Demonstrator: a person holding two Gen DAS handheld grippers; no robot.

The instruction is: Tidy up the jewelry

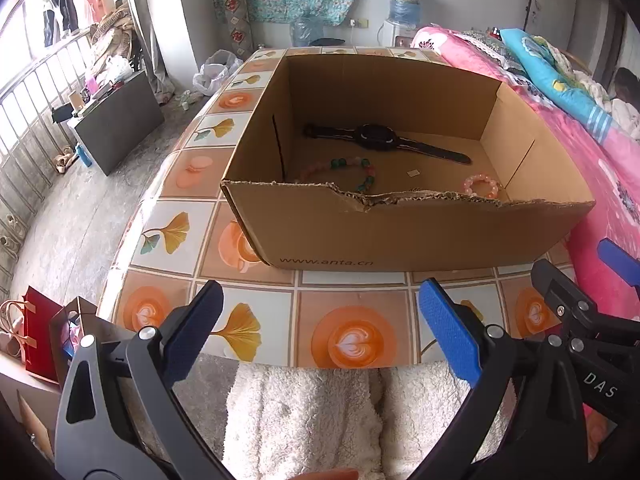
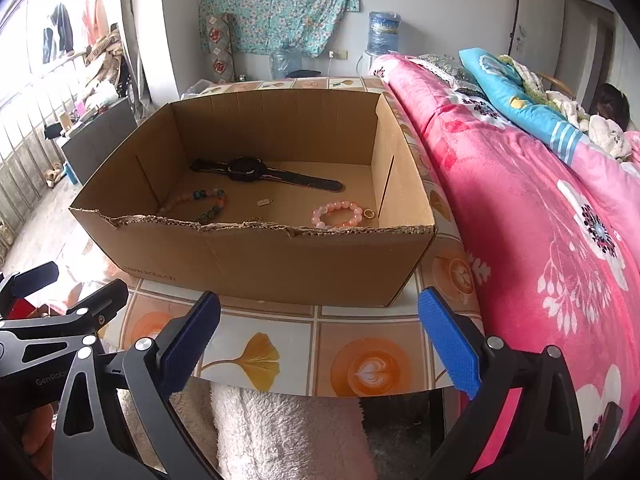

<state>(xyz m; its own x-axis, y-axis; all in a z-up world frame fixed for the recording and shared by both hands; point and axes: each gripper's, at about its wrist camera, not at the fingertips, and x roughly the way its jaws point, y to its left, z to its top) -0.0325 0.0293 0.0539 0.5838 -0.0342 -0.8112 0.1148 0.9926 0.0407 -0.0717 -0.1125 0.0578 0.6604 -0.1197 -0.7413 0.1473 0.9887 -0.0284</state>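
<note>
Right wrist view: right gripper (image 2: 318, 340) fingers apart, empty, over the desk's (image 2: 280, 320) near edge; left gripper (image 1: 320, 334) likewise. Beyond, the cardboard box (image 2: 280, 256) holds pink bracelet (image 2: 338, 214) and gold ring (image 2: 369, 213) near its right wall, mixed-bead bracelet (image 2: 200, 202) left, watch (image 2: 256, 174) rearward. Recommended: descend vertically over the torn front wall, pinching one piece only.

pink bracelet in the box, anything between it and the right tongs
Yes: the torn near wall of the cardboard box stands between the open right tongs and the pink bracelet. The box top is open, so nothing visible blocks reaching from above.
</note>
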